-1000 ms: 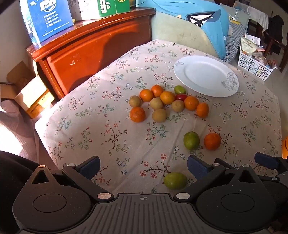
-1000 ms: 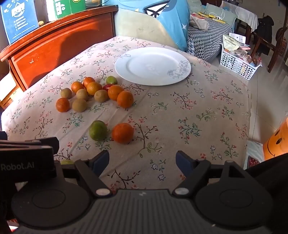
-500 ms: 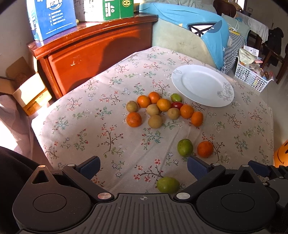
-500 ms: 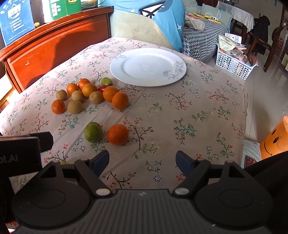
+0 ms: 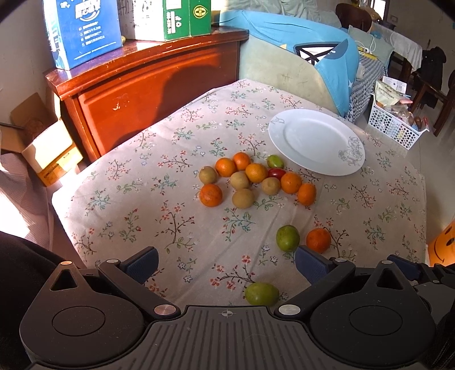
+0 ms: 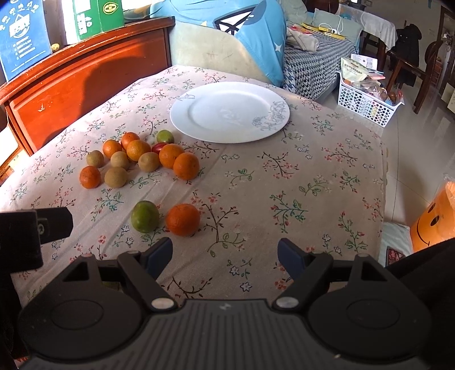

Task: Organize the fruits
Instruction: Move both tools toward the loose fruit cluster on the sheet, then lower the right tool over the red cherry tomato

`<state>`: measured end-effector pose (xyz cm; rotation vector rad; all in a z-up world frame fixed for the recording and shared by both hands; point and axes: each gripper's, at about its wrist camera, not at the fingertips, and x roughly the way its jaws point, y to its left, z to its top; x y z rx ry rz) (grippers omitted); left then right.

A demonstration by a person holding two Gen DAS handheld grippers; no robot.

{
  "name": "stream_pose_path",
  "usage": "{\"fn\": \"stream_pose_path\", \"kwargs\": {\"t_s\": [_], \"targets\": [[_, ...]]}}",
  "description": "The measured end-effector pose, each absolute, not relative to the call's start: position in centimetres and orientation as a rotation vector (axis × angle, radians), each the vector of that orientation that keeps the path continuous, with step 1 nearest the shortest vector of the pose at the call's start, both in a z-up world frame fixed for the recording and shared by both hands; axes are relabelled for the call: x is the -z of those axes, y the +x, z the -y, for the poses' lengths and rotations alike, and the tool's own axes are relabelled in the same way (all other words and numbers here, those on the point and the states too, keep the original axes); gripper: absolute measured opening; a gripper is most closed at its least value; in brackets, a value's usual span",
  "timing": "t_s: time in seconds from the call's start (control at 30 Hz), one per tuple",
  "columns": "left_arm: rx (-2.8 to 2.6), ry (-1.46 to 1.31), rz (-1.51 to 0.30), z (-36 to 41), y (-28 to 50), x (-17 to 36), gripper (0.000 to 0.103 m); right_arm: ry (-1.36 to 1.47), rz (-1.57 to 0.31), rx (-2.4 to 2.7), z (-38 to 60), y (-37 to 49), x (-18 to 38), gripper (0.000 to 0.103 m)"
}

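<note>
1. Left wrist view: big table under beige floral cloth, reddish wooden cabinet behind it, blue carton and green-white carton on top.
2. Round white ceramic plate with grey flower print at far right of cloth, bare, same plate in right wrist view.
3. Cluster of small orange tangerines, brown kiwis, one green fruit, one red fruit just left of plate, near but not on it.
4. Loose pair nearer the grippers: green round fruit beside orange tangerine, almost touching; also in right wrist view.
5. Third green fruit at near cloth edge, close to left gripper.
6. Left gripper spread wide, nothing held, above near edge of cloth.
7. Right gripper spread wide too, nothing between blue pads, tangerine just ahead-left.
</note>
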<state>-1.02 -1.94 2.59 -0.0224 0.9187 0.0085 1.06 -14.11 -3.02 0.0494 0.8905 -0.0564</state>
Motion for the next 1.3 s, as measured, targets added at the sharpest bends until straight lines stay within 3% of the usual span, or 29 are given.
{"fn": "stream_pose_path", "kwargs": {"t_s": [0.83,1.3], "targets": [[0.007,-0.038,-1.011,-1.3,-2.2,-0.1,0.102,0.098,-0.936,-0.098,15.9,-3.0,2.6,0.08],[0.057,0.008,-1.065,-0.9,-2.6,1.4,0.1,0.102,-0.98,-0.171,15.8,-4.3,3.3,0.07]]}}
